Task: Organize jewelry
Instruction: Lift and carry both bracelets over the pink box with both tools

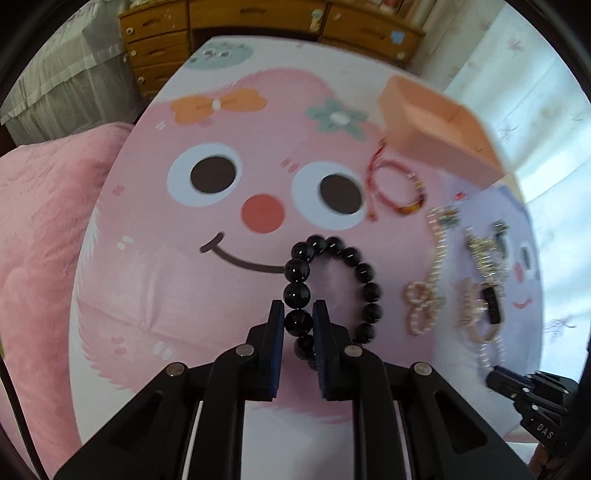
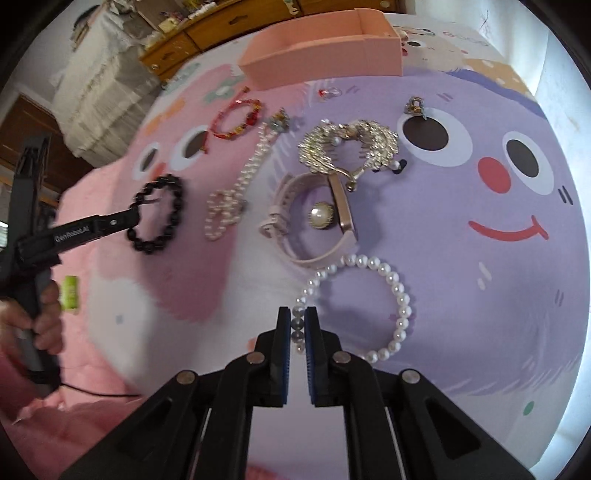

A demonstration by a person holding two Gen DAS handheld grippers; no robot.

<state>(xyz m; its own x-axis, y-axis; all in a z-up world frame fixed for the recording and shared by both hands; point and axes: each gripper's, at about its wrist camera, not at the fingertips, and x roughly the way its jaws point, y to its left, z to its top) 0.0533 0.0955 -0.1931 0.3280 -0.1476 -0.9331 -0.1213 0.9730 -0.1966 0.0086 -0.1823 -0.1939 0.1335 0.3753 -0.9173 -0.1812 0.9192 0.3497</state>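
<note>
My left gripper [image 1: 298,310] is shut on the black bead bracelet [image 1: 364,273], with one bead pinched between its blue pads; the loop curves up and to the right of the tips. In the right wrist view that bracelet [image 2: 173,214] shows at the left with the left gripper [image 2: 135,216] on it. My right gripper [image 2: 297,315] is shut on the white pearl bracelet [image 2: 400,295], whose ring lies to the right of the fingers on the purple cartoon mat. The pink open box [image 2: 325,48] stands at the far edge, and appears blurred as the pink box [image 1: 436,125] in the left wrist view.
On the mat lie a red cord bracelet [image 2: 236,120], a pearl necklace [image 2: 236,188], a gold comb piece [image 2: 347,147], a pink watch [image 2: 314,225] around a pearl brooch [image 2: 321,216], and small earrings [image 2: 415,105]. Pink bedding [image 1: 44,229] and a wooden dresser [image 1: 258,22] surround it. A hand [image 2: 44,317] holds the left tool.
</note>
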